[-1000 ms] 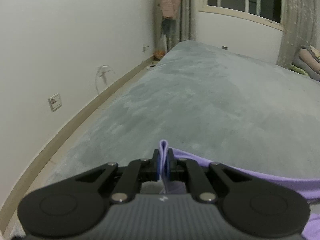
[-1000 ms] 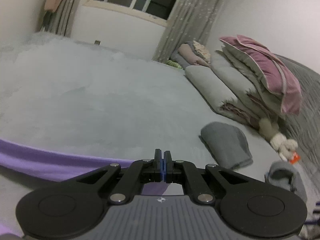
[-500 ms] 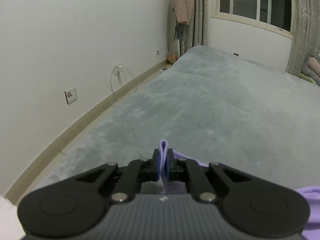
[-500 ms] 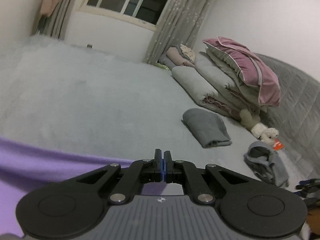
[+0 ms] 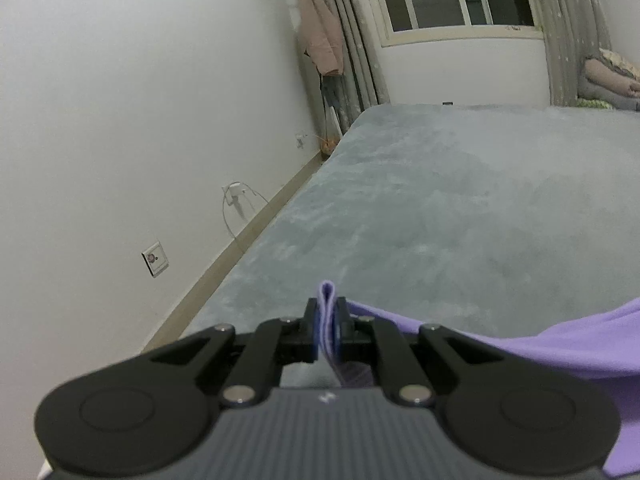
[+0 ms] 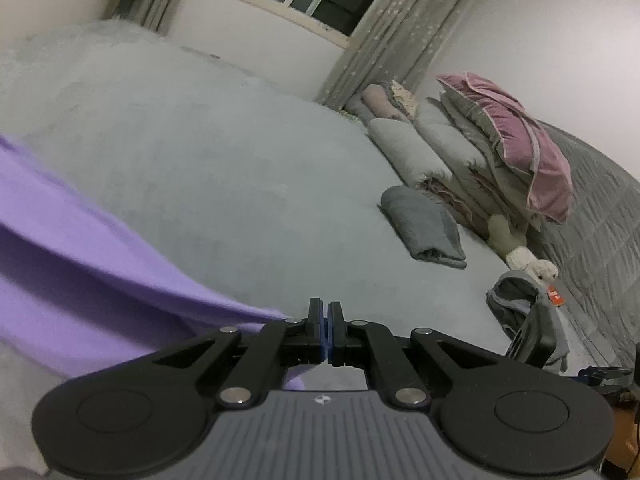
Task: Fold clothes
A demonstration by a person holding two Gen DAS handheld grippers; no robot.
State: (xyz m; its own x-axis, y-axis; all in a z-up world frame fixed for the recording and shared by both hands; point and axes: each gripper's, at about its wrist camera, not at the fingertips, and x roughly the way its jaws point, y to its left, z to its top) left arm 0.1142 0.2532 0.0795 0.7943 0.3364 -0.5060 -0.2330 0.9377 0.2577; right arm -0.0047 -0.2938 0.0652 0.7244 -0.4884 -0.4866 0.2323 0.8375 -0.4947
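Observation:
A purple garment [image 5: 560, 340] hangs stretched between my two grippers above the grey bed [image 5: 440, 200]. In the left wrist view my left gripper [image 5: 327, 320] is shut on a folded edge of it, and a loop of purple cloth pokes up between the pads. The cloth trails off to the right. In the right wrist view the purple garment [image 6: 80, 248] sweeps in from the left and runs down to my right gripper [image 6: 324, 328]. Its jaws are pressed together with the cloth's edge pinched beneath them.
A folded grey garment [image 6: 424, 224] lies on the bed beside stacked quilts and a pink pillow [image 6: 520, 148]. A crumpled grey garment [image 6: 528, 320] and a plush toy [image 6: 532, 266] lie further right. The white wall [image 5: 120, 140] and a strip of floor run along the bed's left edge.
Both grippers have moved across the bed still gripping the cloth. The purple garment now fills more of the right view's left side, and the left view has rolled and shows more wall.

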